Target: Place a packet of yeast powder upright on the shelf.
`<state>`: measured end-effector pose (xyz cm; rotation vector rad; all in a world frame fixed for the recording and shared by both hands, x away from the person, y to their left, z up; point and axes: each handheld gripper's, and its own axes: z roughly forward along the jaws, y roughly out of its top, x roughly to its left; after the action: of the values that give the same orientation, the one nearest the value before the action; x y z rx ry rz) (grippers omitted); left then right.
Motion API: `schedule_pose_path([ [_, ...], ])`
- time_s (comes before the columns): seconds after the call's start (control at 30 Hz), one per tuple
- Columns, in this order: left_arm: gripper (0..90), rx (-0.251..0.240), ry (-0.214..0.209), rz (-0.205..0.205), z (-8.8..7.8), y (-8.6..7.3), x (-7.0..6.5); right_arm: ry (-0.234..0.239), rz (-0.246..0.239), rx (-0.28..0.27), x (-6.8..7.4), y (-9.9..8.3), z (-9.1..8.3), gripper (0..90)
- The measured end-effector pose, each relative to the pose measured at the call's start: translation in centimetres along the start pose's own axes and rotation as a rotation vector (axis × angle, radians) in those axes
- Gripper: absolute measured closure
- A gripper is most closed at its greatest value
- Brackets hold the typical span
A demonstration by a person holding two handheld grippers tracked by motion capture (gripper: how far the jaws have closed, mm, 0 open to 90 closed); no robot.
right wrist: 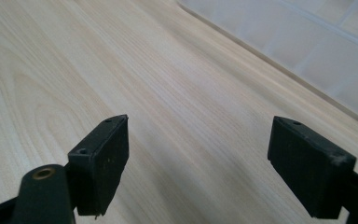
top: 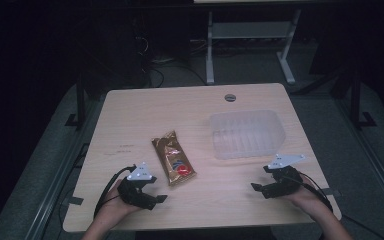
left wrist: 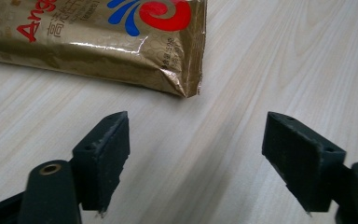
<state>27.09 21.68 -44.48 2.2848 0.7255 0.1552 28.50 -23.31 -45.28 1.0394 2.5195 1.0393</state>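
Because the gold snack bag (top: 174,161) lies just beside the left hand-held gripper (top: 152,196), that one is much nearer to it than the right hand-held gripper (top: 261,189), which sits well apart on the other side. The bag lies flat on the surface (top: 130,115), and its long side runs away from the person, leaning a little to the left at the far end. In the left gripper view, the bag's (left wrist: 98,42) near corner is just ahead of the jaws and a bit to the left, not between them. Both hand-held grippers stand wide apart and hold nothing. The clear tray (top: 275,142) is just ahead of the right one.
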Motion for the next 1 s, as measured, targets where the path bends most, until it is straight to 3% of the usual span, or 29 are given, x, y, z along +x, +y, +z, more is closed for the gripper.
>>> schedule_pose_path([
  [0.07,28.7,-0.004,-0.01,-0.021,-0.1,0.2,-0.1,0.006,0.007,-0.006,-0.1,0.0,0.0,19.5],
  [0.17,39.4,-0.012,-0.012,-0.02,-0.3,0.5,-0.1,0.0,0.023,-0.006,0.0,-0.1,0.0,19.3],
  [0.2,44.5,-0.019,-0.014,-0.04,-0.5,1.0,-0.1,0.008,0.028,-0.011,0.0,-0.1,-0.2,18.8],
  [0.37,68.0,-0.021,0.005,-0.054,-0.6,2.0,0.0,0.018,0.032,-0.014,-0.2,-0.2,-0.2,18.3],
  [0.53,84.6,-0.031,-0.021,-0.064,-0.3,3.5,0.1,0.017,0.028,-0.01,0.0,0.1,-0.1,16.6],
  [0.73,89.6,-0.017,-0.023,-0.044,0.4,5.0,0.4,0.017,0.045,-0.001,-0.2,0.2,0.0,13.7],
  [0.87,89.8,-0.026,-0.024,-0.046,0.9,5.9,0.7,0.012,0.067,-0.008,-0.3,0.3,-0.2,13.7],
  [1.0,89.8,-0.033,-0.021,-0.052,1.4,6.7,0.9,0.014,0.061,-0.005,-0.1,0.2,-0.3,13.6],
])
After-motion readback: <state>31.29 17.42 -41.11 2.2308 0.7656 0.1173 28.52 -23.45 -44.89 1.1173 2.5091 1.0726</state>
